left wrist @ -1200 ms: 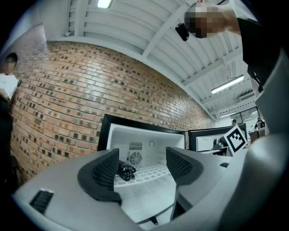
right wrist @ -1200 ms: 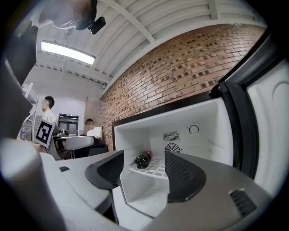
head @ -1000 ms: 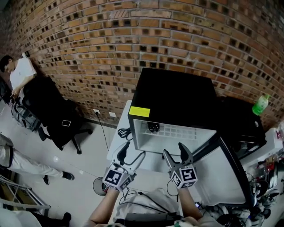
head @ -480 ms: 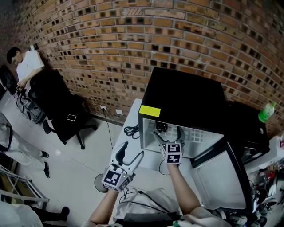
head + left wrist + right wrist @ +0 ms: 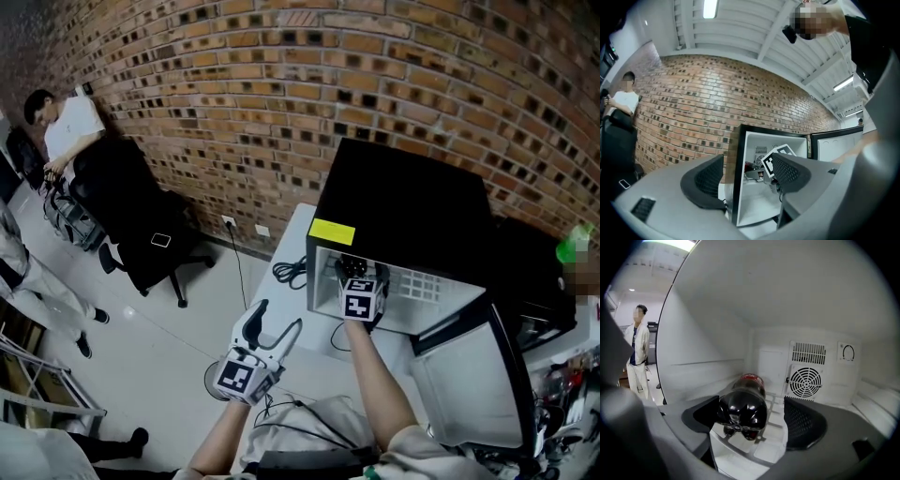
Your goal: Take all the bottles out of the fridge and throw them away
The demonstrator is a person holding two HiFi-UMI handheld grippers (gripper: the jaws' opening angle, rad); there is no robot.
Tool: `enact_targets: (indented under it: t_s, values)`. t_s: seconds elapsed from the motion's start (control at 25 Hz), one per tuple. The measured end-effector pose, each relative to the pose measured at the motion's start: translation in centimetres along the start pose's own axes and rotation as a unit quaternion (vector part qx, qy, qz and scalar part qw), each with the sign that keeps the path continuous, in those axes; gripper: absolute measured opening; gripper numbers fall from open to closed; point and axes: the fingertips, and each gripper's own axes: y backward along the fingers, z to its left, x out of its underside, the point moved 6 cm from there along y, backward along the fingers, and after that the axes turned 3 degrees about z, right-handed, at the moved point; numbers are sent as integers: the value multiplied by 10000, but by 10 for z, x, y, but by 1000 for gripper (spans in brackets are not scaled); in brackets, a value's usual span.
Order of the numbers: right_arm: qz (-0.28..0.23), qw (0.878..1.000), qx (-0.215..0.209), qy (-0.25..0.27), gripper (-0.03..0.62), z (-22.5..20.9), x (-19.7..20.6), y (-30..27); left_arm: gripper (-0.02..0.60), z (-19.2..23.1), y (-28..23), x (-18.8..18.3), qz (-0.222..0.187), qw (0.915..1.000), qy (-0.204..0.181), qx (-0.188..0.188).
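Ok, head view: right gripper (image 5: 356, 272) is reached into the open fridge (image 5: 403, 202), which sits on a white table (image 5: 298, 234) by the brick wall (image 5: 281, 84). Fridge door (image 5: 469, 375) is swung out to the right. Left gripper (image 5: 278, 317) hangs outside, lower and left of the fridge.

Left gripper view: jaws stand apart w/ nothing between them, fridge front beyond.

Right gripper view: dark bottle (image 5: 743, 404) lies on its side on the white shelf (image 5: 764, 446) inside the fridge, base toward me, fan grille (image 5: 806, 383) on the back wall behind it. Bottle sits between the right jaws, close by the pad on the view's left, clear gap to the other pad. Jaws have just been closing, but no squeeze on it yet.
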Motion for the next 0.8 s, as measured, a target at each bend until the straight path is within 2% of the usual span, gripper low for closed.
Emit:
enact_targets:
  t_s: [0.04,0.12,0.16,0.48,0.8]
  values:
    - [31,10000,53,65,433,-1,0,0,316,1,1,1,12,10000,13,-6]
    - [102,9996,92,264,344,-1,1,1,316,2,2,2,41,10000,40,9]
    - [105,9995,56,309,325,-2,1,1,316,1,2,3,44,10000,48,28]
    - [-806,9947,-590,248,319,-10,-1,32,316,-16,-5,5,32,9994,49,337]
    - [-1368,9882,-695,-2,318,-32,6,75,316,-22,-5,16,43,9988,55,480]
